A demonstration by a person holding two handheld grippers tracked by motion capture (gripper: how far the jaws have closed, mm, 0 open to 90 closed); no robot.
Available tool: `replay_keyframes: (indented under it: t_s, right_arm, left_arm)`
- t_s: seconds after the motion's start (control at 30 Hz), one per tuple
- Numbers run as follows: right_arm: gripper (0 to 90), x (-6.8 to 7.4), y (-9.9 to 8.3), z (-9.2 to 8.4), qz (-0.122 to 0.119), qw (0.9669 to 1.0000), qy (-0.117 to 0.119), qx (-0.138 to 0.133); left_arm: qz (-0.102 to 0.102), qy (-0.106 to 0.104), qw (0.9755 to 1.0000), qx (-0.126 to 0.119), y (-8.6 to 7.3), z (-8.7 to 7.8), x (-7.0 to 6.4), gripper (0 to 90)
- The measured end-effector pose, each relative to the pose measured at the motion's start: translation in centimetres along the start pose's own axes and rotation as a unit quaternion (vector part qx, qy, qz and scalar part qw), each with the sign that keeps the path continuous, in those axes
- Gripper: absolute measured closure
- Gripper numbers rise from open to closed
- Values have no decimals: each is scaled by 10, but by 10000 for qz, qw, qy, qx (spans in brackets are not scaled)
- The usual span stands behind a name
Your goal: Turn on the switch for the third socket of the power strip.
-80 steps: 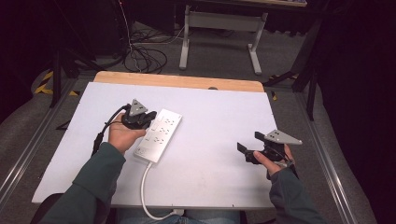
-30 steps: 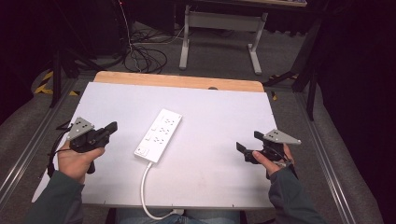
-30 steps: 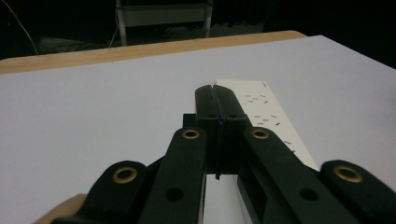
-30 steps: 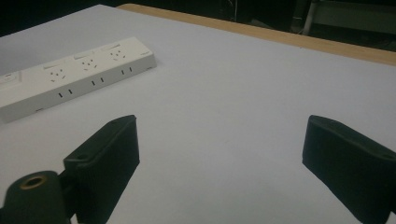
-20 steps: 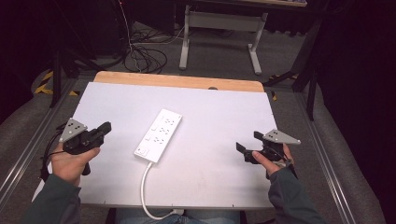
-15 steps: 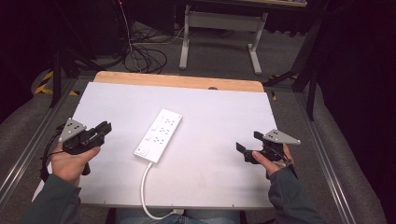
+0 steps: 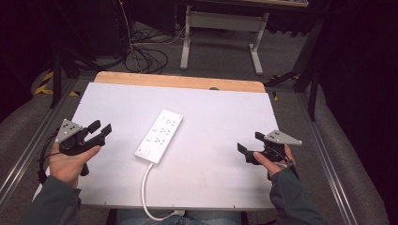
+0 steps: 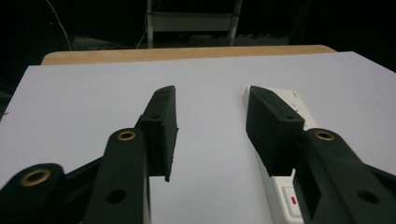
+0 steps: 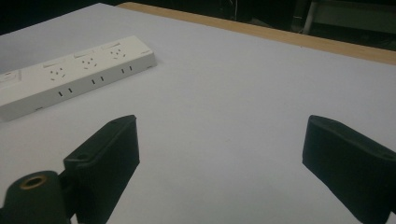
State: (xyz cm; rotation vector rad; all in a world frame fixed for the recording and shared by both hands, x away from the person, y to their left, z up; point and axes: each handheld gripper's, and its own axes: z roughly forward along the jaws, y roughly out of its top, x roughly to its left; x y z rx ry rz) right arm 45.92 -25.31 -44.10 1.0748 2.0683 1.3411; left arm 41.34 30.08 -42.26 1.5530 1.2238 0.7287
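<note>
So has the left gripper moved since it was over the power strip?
Yes. The left gripper has pulled away from the power strip toward the table's left edge; its jaws have just been opening, nothing between them.
</note>
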Motion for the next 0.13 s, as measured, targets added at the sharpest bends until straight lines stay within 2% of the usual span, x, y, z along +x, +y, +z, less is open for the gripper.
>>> replay_keyframes:
  t_s: [0.13]
  right_arm:
    - [113, 0, 0, 0, 1, 10000, -3, 2]
  left_arm:
    - [10, 4, 10000, 3, 0, 0, 0, 426]
